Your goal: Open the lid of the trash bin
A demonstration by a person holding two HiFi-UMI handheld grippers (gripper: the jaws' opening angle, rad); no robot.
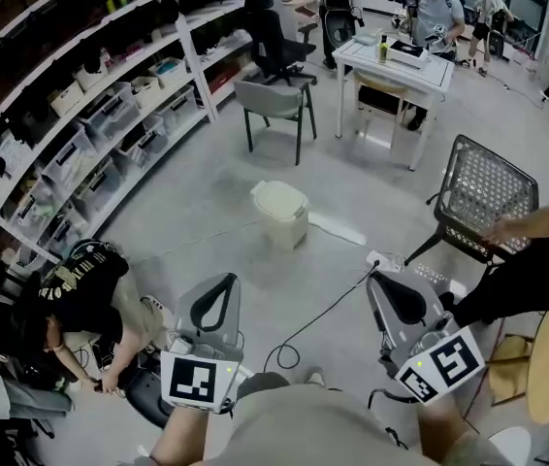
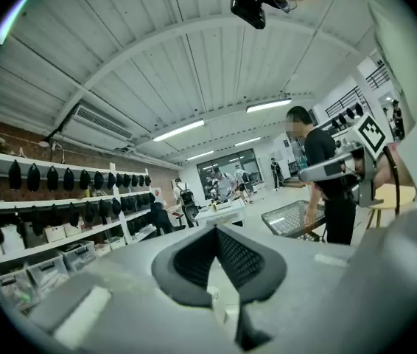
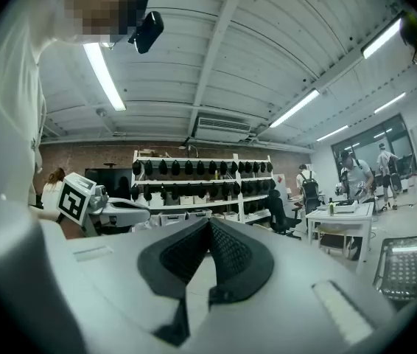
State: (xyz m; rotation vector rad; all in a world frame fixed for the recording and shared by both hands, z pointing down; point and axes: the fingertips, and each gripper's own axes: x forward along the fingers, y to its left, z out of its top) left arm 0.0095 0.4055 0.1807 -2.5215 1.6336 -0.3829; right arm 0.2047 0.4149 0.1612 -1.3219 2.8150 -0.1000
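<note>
With left gripper (image 1: 226, 282) and right gripper (image 1: 375, 280) closed and empty, I approach the bin (image 1: 284, 223) squarely and hook its lid (image 1: 276, 198).

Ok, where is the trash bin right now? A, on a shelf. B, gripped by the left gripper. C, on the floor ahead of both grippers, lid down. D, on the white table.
C: the trash bin stands on the floor beyond the left gripper and the right gripper, its lid down and neither gripper touching it.
</note>
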